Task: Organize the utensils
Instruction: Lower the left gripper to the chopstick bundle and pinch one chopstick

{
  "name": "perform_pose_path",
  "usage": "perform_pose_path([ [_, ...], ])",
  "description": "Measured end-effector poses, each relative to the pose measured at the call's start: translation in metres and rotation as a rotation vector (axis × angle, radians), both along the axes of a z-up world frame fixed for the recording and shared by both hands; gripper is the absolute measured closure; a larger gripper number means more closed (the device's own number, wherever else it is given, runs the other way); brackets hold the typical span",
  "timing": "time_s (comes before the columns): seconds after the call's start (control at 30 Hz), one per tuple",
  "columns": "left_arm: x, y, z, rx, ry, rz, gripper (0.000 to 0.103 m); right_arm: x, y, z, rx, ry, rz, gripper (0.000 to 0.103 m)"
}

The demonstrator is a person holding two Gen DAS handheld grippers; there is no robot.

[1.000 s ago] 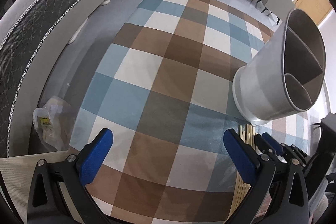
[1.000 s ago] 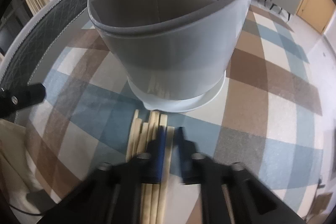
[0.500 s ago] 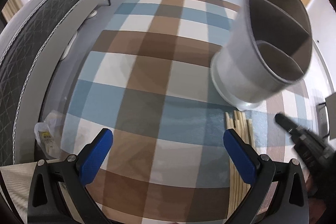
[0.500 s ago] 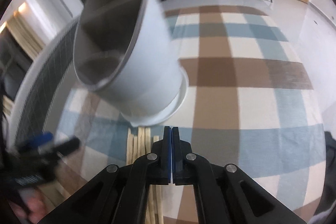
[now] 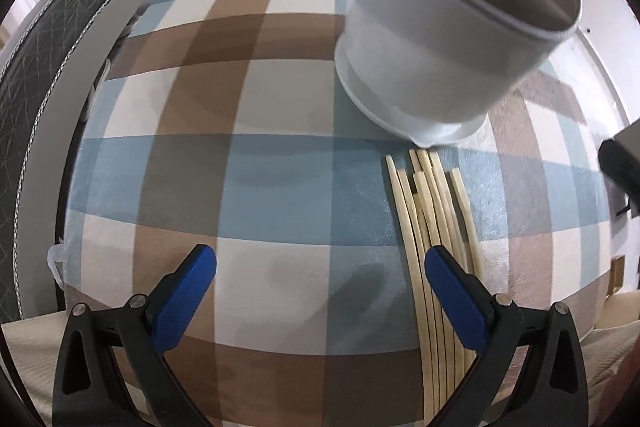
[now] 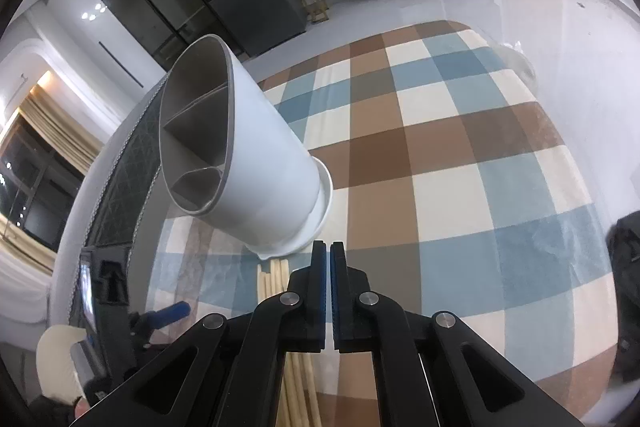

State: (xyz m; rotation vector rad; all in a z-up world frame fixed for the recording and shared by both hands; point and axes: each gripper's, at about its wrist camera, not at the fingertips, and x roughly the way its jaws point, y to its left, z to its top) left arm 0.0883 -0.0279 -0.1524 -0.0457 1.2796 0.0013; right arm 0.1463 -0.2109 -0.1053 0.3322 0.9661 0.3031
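Left wrist view: my left gripper (image 5: 320, 279) stood wide open and empty above the checked cloth (image 5: 280, 167). The chopsticks (image 5: 432, 227) lay partly under its right finger, their far ends touching the base of the divided holder (image 5: 432, 39) ahead and to the right. To pick well, I judged 1 stick should be centred between the pads before closing.

Right wrist view: my right gripper (image 6: 330, 267) was clenched on nothing, with the chopsticks below-left of its tips.

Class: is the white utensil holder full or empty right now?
Empty: the white utensil holder shows bare compartments; the chopsticks lie on the checked cloth.
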Motion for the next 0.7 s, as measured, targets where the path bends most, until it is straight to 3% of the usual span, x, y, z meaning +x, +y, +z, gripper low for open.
perform_pose_path([
  [0.13,0.004,-0.005,-0.008,0.056,0.040,-0.004,0.002,-0.004,0.002,0.004,-0.011,-0.011,0.007,0.090],
  [0.2,0.006,-0.003,-0.008,0.033,0.046,0.010,0.002,-0.005,0.004,0.005,-0.022,-0.019,0.013,0.089],
  [0.33,0.011,0.001,-0.009,0.017,0.058,0.040,0.002,-0.006,0.006,0.007,-0.030,-0.032,0.012,0.072],
  [0.53,0.026,0.001,-0.011,-0.019,0.060,0.051,0.001,-0.006,0.003,0.007,-0.037,-0.035,-0.007,0.069],
  [0.7,0.035,-0.004,-0.014,0.024,0.069,0.023,0.001,-0.006,0.002,0.006,-0.041,-0.033,-0.014,0.068],
])
